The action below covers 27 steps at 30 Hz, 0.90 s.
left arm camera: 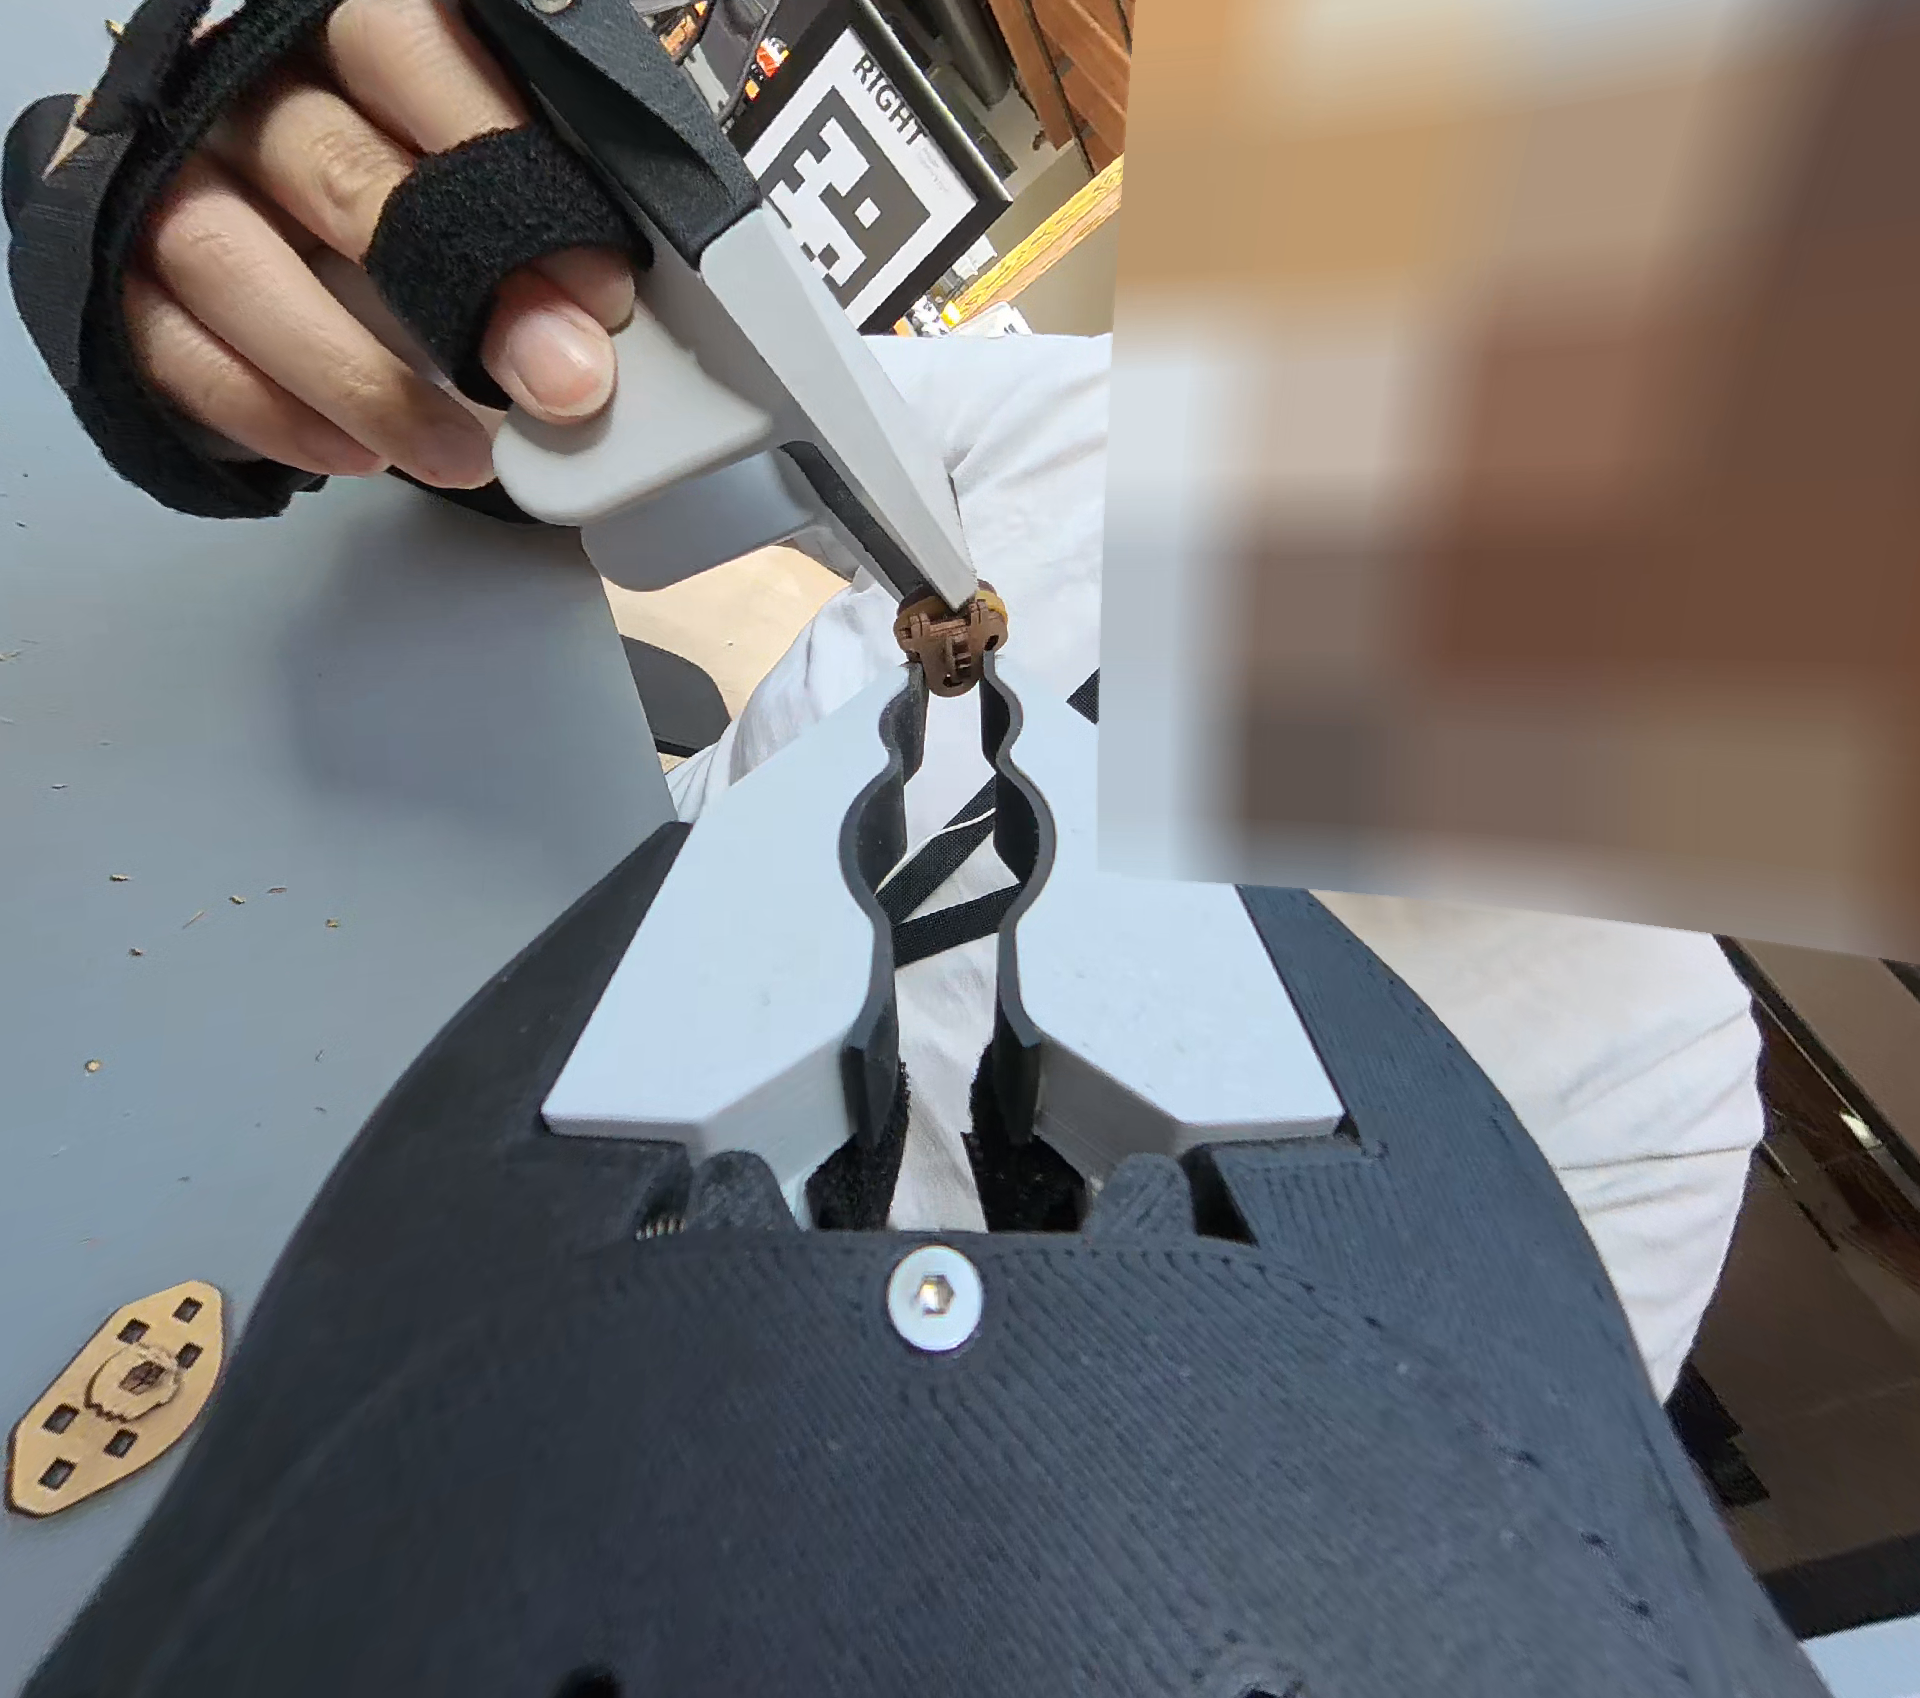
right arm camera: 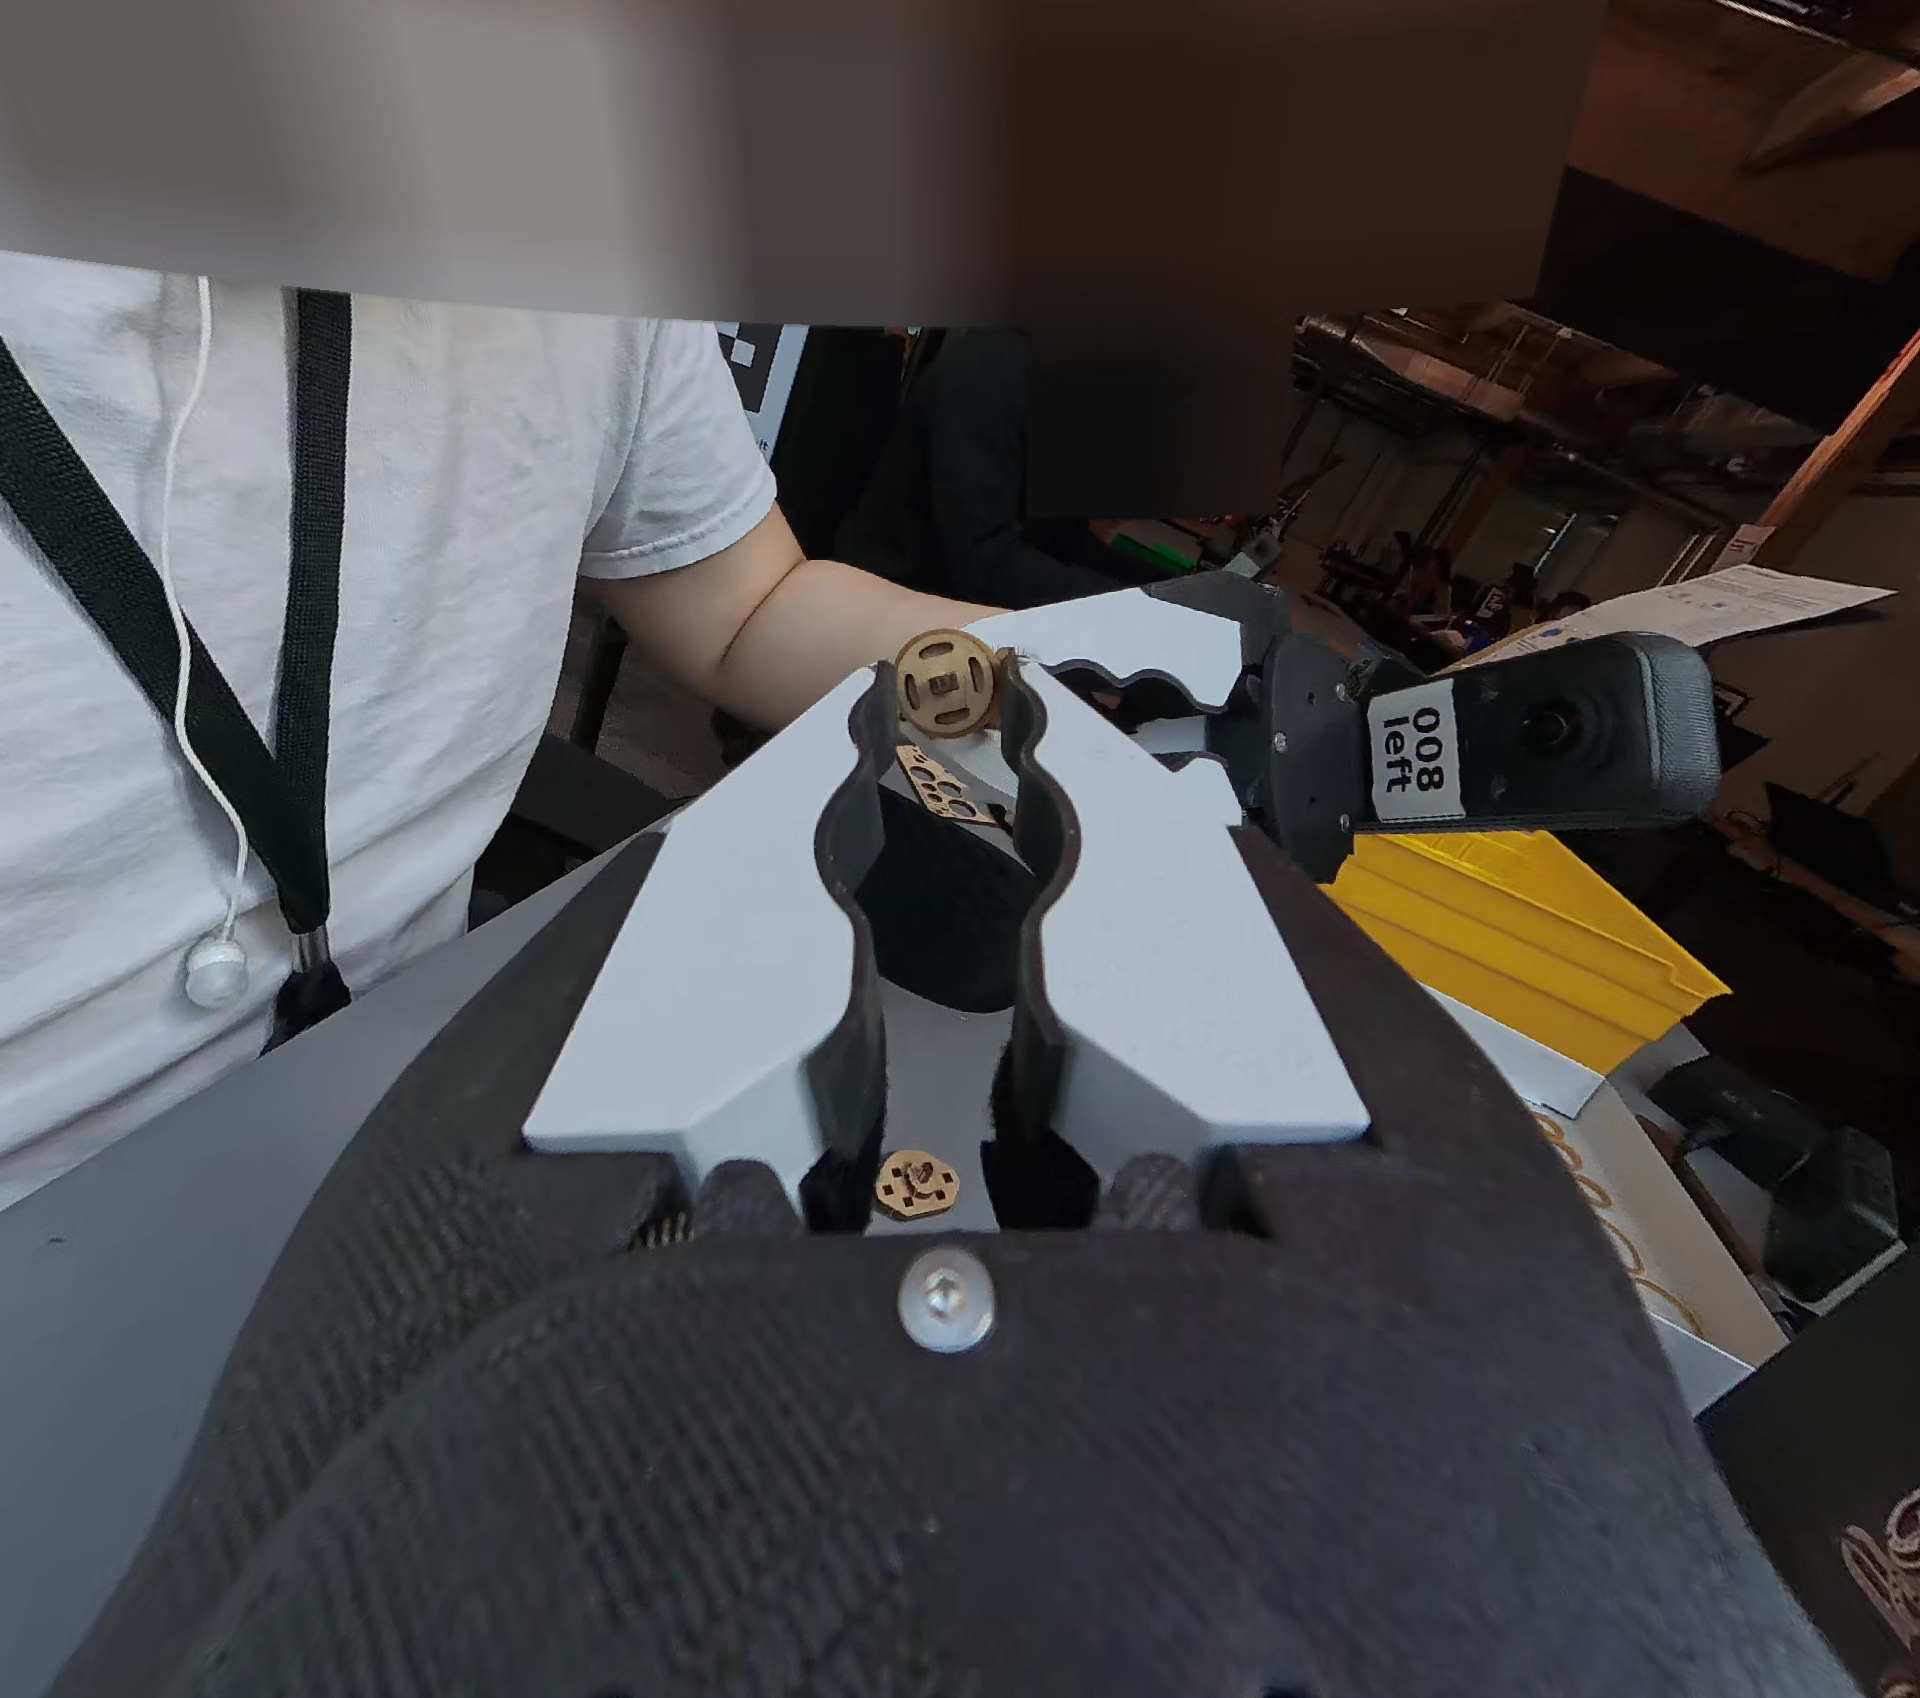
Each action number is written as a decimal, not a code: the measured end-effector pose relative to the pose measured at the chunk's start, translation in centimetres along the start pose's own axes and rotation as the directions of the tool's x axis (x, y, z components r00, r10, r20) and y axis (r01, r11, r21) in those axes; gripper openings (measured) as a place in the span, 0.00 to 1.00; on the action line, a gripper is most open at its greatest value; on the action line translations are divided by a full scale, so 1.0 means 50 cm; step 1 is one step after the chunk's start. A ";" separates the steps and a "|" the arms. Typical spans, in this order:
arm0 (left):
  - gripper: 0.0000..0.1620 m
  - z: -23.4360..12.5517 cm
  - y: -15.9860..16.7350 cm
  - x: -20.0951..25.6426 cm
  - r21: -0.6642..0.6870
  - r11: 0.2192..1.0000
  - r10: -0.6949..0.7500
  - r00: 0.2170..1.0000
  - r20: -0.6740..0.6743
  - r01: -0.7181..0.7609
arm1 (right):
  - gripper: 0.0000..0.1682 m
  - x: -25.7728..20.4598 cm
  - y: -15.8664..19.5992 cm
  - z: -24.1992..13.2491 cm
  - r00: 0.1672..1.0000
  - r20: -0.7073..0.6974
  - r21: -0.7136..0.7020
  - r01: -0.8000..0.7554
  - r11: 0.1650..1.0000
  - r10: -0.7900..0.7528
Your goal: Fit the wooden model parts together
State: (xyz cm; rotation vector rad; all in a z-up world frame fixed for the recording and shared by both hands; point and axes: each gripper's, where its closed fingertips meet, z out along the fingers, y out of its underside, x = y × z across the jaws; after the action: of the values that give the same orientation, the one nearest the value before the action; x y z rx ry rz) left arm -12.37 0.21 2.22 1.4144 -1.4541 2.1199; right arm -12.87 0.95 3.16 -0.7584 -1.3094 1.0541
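Note:
In the left wrist view my left gripper (left arm camera: 951, 669) is shut on a small dark brown wooden part (left arm camera: 948, 640), held in the air. My right gripper (left arm camera: 964, 594) comes down from the upper left and pinches the same little assembly from above. In the right wrist view my right gripper (right arm camera: 948, 684) is shut on a round tan wooden disc (right arm camera: 945, 687) with curved slots. The left gripper (right arm camera: 1027, 663) reaches in from the right and meets the disc's far side. The two parts touch; how they join is hidden.
A flat wooden plate with square holes (left arm camera: 114, 1399) lies on the grey table (left arm camera: 312, 765); it also shows between my right fingers (right arm camera: 914, 1186). Another holed plate (right arm camera: 940, 786) lies farther on. A yellow bin (right arm camera: 1507, 931) stands right. A person's white shirt (right arm camera: 416, 609) is close behind.

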 end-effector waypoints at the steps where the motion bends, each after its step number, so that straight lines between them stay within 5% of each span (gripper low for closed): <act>1: 0.04 0.002 0.001 0.000 -0.010 1.000 0.005 1.000 0.013 -0.005 | 0.12 -0.002 -0.001 0.000 1.000 0.004 -0.005 0.001 1.000 -0.001; 15: 0.04 0.000 -0.006 -0.013 0.139 0.977 0.156 0.985 0.071 -0.164 | 0.11 -0.018 0.002 -0.015 0.999 0.025 -0.076 -0.023 0.997 0.025; 20: 0.04 -0.030 0.022 -0.061 0.165 0.967 0.146 0.956 0.253 -0.192 | 0.12 -0.022 0.162 -0.058 0.976 -0.030 -0.417 -0.207 0.885 0.214; 27: 0.04 -0.019 0.064 0.028 0.189 0.962 0.204 0.979 -0.018 -0.197 | 0.12 -0.059 0.302 -0.062 0.932 -0.045 -0.588 -0.315 0.745 0.359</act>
State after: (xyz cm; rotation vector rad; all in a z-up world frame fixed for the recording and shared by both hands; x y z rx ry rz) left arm -15.67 -1.06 1.34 1.3282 -1.4735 2.4508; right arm -12.38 4.19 -12.21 -1.4899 -1.6259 0.9572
